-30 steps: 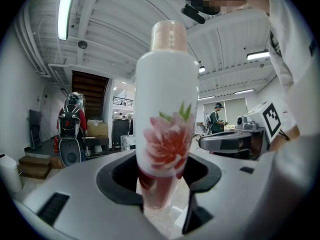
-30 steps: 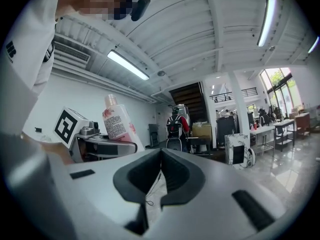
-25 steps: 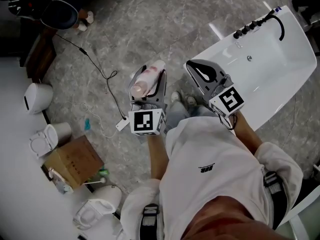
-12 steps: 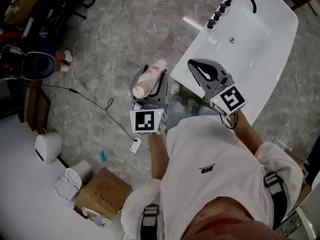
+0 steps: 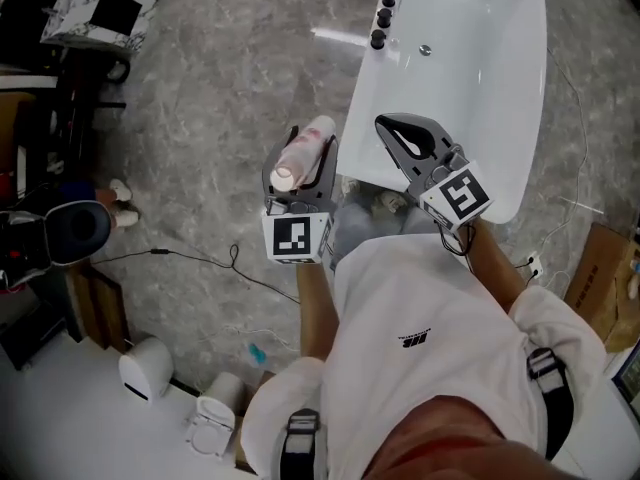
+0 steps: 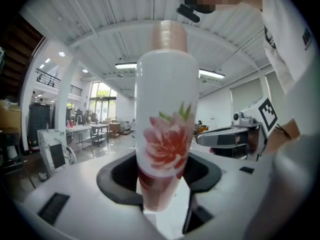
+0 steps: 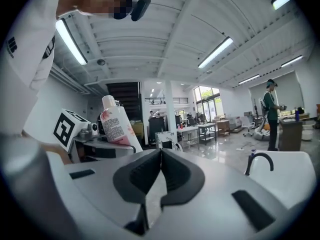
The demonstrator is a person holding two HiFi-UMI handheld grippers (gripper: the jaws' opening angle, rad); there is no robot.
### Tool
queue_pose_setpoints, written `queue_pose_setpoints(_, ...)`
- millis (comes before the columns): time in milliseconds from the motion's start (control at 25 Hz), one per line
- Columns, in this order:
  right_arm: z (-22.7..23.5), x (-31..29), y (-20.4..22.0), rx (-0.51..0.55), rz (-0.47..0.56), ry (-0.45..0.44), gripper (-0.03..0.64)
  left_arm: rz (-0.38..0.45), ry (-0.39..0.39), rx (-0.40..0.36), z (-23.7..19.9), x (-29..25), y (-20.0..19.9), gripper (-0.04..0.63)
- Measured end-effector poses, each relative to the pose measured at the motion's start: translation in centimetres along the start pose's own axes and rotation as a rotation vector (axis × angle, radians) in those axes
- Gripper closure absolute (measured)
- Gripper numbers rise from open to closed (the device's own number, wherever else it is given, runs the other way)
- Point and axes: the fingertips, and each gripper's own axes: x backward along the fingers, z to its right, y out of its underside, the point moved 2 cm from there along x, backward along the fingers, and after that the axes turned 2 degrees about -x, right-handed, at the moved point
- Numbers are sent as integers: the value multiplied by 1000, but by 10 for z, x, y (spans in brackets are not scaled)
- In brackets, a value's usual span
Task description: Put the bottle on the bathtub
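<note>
**Bottle gripped beside the tub, not yet on it**

The flower-printed bottle (image 6: pixel 167 129) sits between the left gripper's (image 5: pixel 308 143) jaws, which grasp its lower part; in the head view it hangs over the grey floor (image 5: pixel 220 98), just beside the white bathtub (image 5: pixel 490 98); the right gripper (image 7: pixel 160 159), jaws clenched together on nothing, shows over the tub's near end; black taps (image 5: pixel 383 13) line its far edge.
</note>
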Motion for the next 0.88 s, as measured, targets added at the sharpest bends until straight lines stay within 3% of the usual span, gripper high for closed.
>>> queue_pose_setpoints(440,50,-21,39,-36,-32,248,621,-39,234,-28,-17,-76,42,364)
queue_pose_setpoints(880,85,-27,83,-63,-57,389,621,-79,386,-61,-15,-134,85,364)
